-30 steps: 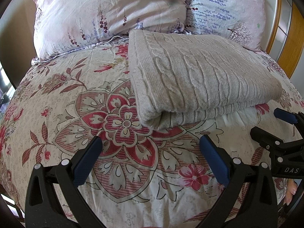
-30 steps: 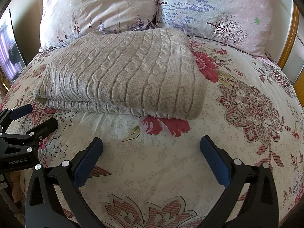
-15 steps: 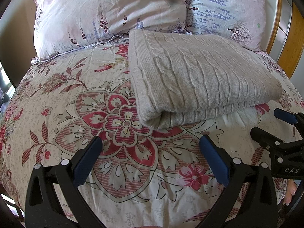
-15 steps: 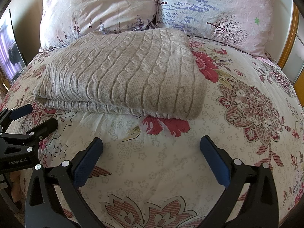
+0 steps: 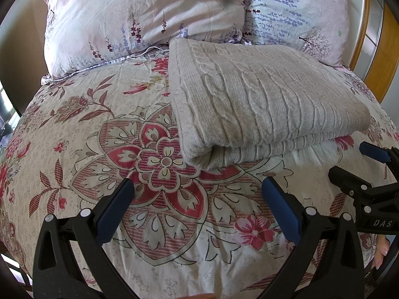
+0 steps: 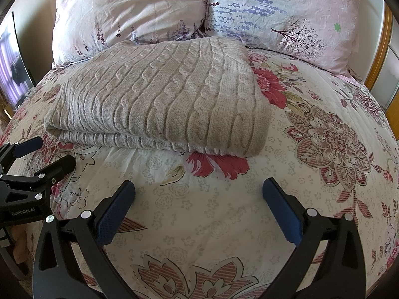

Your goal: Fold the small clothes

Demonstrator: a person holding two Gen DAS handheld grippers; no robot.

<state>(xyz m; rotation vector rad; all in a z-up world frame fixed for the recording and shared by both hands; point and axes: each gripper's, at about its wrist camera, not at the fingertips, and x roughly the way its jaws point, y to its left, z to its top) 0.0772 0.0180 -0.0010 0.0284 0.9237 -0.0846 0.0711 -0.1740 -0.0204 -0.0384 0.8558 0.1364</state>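
Two claws of mine, left gripper (image 5: pixel 197 204) marked "GenRobot.AI" and right gripper (image 6: pixel 199 204) marked "DAS", gape wide, empty, near the folded beige cable-knit sweater (image 6: pixel 159 99) on the floral bedspread (image 5: pixel 87 137).

Home bedroom: floral bedspread (image 5: pixel 74 129), pillows (image 6: pixel 129 12).

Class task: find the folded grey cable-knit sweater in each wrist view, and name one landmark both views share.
Left wrist view: sweater lies right of centre on the bedspread.
Right wrist view: sweater lies left of centre.
Shared landmark: the two floral pillows behind it.
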